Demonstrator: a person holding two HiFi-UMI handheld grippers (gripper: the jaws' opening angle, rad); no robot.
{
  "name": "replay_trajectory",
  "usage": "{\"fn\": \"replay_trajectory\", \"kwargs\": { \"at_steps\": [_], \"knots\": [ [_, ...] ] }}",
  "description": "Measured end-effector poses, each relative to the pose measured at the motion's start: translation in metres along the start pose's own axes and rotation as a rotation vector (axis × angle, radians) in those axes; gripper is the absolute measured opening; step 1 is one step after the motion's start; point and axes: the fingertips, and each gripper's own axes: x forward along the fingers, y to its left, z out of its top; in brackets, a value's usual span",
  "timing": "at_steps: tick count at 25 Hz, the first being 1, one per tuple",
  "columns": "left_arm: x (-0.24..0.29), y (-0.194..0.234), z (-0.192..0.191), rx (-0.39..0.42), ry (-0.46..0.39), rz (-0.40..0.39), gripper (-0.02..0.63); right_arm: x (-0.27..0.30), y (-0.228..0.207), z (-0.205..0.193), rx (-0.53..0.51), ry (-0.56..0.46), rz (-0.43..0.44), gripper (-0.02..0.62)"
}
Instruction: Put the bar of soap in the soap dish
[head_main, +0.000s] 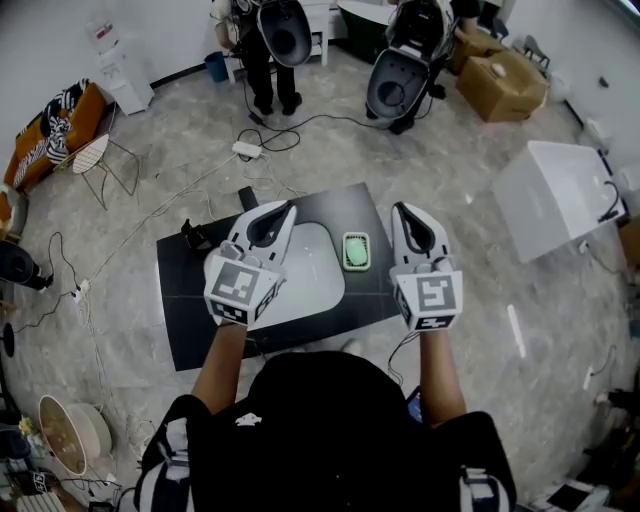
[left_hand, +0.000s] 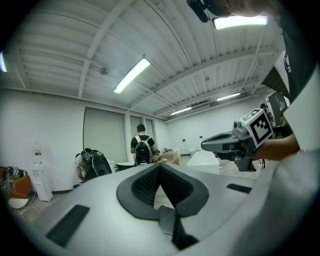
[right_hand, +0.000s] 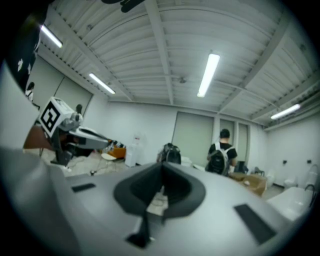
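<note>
A pale green bar of soap (head_main: 355, 250) lies in a small white soap dish (head_main: 355, 267) on the black table (head_main: 195, 330), just right of a white basin (head_main: 320, 270). Both grippers are held level, high above the table, pointing away from me. My left gripper (head_main: 288, 209) hangs over the basin's left part, its jaws shut with nothing between them (left_hand: 160, 165). My right gripper (head_main: 400, 209) is to the right of the dish, also shut and empty (right_hand: 162, 164). Each gripper view shows the other gripper off to the side, and neither shows the table.
A person with a backpack (head_main: 268, 45) stands beyond the table beside dark egg-shaped seats (head_main: 400, 85). Cardboard boxes (head_main: 505, 80) sit at the back right, a white tub (head_main: 555, 195) at the right. Cables and a power strip (head_main: 247, 150) lie on the floor; a wire chair (head_main: 95, 160) stands at the left.
</note>
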Motion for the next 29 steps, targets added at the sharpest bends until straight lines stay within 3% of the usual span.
{"fn": "replay_trajectory", "kwargs": {
  "at_steps": [21,25,29],
  "knots": [
    [0.003,-0.005,-0.003,-0.047,-0.017,0.012,0.025,-0.001,-0.009,-0.006,0.035,0.006,-0.012,0.035],
    [0.0,-0.011,-0.002,-0.098,-0.036,-0.002,0.025,-0.004,-0.006,-0.013,0.034,0.001,-0.004,0.035],
    [-0.003,-0.013,0.002,-0.099,-0.049,0.008,0.025,-0.006,-0.004,-0.015,0.032,0.005,0.0,0.035]
  ]
}}
